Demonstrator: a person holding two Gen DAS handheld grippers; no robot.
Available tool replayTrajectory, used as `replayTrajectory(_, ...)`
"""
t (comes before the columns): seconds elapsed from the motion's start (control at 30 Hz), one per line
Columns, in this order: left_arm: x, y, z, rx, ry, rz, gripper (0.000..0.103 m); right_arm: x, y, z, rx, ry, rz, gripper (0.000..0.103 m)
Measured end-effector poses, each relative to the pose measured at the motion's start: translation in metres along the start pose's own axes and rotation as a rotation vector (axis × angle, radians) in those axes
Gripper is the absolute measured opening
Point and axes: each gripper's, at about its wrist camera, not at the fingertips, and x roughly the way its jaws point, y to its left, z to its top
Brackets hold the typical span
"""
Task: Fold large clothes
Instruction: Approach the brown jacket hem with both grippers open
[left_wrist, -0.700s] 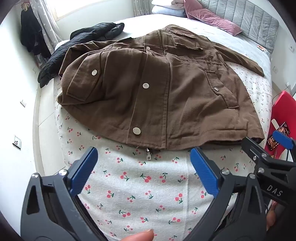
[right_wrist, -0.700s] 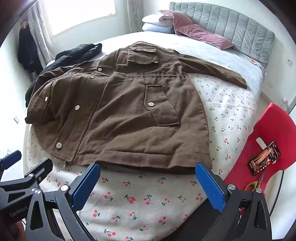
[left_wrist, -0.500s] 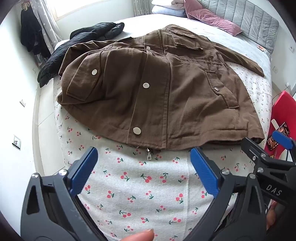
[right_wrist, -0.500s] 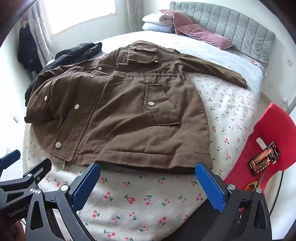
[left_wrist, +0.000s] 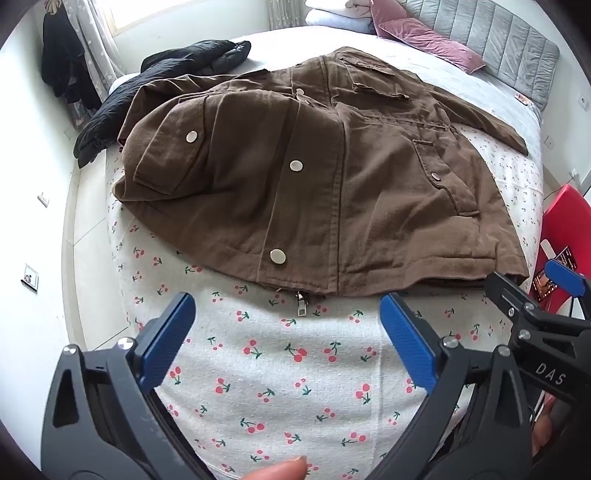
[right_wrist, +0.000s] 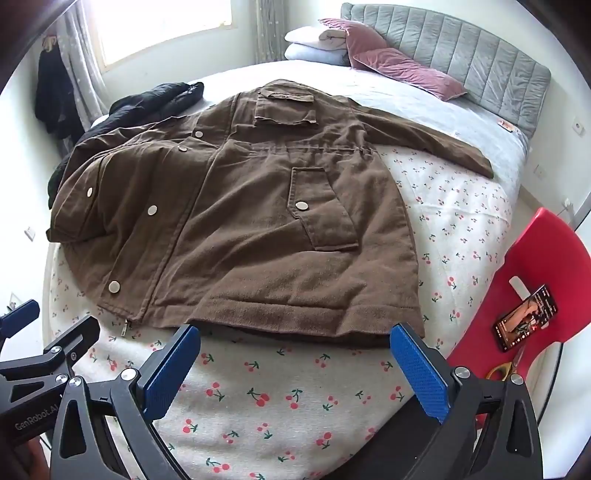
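Note:
A large brown jacket (left_wrist: 314, 177) with metal snaps lies spread front-up on the bed, hem toward me, one sleeve stretched out to the right; it also shows in the right wrist view (right_wrist: 240, 221). My left gripper (left_wrist: 286, 310) is open and empty, hovering over the cherry-print sheet just short of the hem near the zipper pull (left_wrist: 302, 300). My right gripper (right_wrist: 295, 343) is open and empty, just short of the hem's right part. Each gripper's tip shows at the edge of the other's view.
A black puffer coat (left_wrist: 166, 92) lies at the bed's far left. Pillows (right_wrist: 399, 62) and a grey headboard (right_wrist: 461, 59) are at the back. A red chair (right_wrist: 524, 295) with a phone (right_wrist: 526, 317) and scissors stands at the right. The bed's near edge is below me.
The views have shifted very slightly; both grippers stay open in about the same place before the hem. The jacket has not moved.

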Motion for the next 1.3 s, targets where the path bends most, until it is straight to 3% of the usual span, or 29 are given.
replayTrajectory(1.3, 0.009, 0.011, -0.007, -0.02, 0.017, 0.014, 0.1, 0.002, 0.005, -0.002, -0.006, 0.009, -0.004, 0.103)
